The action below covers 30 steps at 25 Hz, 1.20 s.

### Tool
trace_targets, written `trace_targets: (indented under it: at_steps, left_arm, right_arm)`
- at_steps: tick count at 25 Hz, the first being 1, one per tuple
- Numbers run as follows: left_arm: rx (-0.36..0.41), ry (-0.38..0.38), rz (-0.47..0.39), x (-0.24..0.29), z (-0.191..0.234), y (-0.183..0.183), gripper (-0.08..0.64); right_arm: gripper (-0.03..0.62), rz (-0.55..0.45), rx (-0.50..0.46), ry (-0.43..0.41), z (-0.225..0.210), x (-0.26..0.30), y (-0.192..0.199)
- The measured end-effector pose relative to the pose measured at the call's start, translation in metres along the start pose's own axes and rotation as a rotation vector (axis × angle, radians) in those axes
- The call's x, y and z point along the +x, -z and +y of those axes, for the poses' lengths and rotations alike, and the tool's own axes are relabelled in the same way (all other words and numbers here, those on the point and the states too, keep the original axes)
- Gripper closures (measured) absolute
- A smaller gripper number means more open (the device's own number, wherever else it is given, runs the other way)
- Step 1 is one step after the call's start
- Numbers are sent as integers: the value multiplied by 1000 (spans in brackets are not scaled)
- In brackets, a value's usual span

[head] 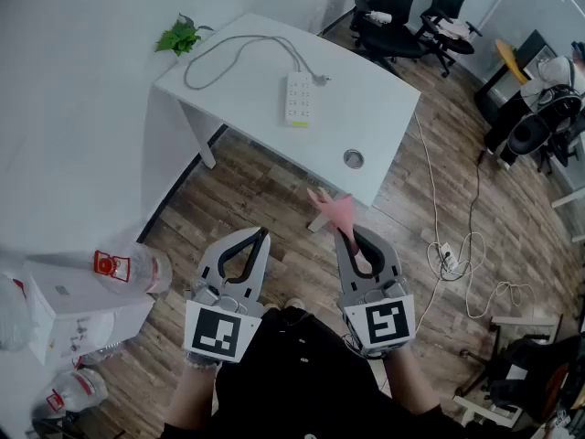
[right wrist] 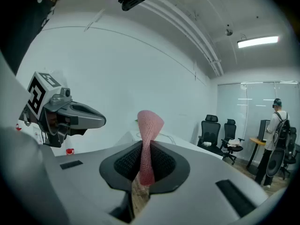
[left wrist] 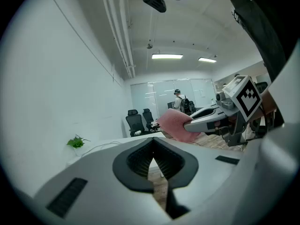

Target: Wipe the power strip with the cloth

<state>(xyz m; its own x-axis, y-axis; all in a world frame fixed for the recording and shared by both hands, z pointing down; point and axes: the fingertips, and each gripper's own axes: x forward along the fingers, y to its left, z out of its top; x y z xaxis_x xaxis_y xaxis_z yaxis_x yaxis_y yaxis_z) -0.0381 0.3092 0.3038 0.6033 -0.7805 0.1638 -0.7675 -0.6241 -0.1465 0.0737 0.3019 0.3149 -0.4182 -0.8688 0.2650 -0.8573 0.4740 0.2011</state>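
A white power strip lies on the white table, its grey cable looping to the left. Both grippers hang over the wood floor, well short of the table. My right gripper is shut on a pink cloth, which sticks up from between its jaws. My left gripper is shut with nothing in it; its jaws meet in the left gripper view. The cloth and right gripper also show there, to the right.
A small green plant stands at the table's far left corner and a round grommet sits near its front edge. Black office chairs stand beyond the table. Cables trail on the floor at right. Water bottles lie at lower left.
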Motion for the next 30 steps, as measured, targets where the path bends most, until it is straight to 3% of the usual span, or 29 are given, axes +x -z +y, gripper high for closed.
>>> trace_targets:
  at_steps: [12,30]
  left_arm:
    - [-4,7,-6,1,-2,-1,548]
    - [0,18,-37,-29,15,4,548]
  right_arm:
    - [535,10,-10,4,1,-2,1]
    - [535,-28,-9,101,17,-4,-14]
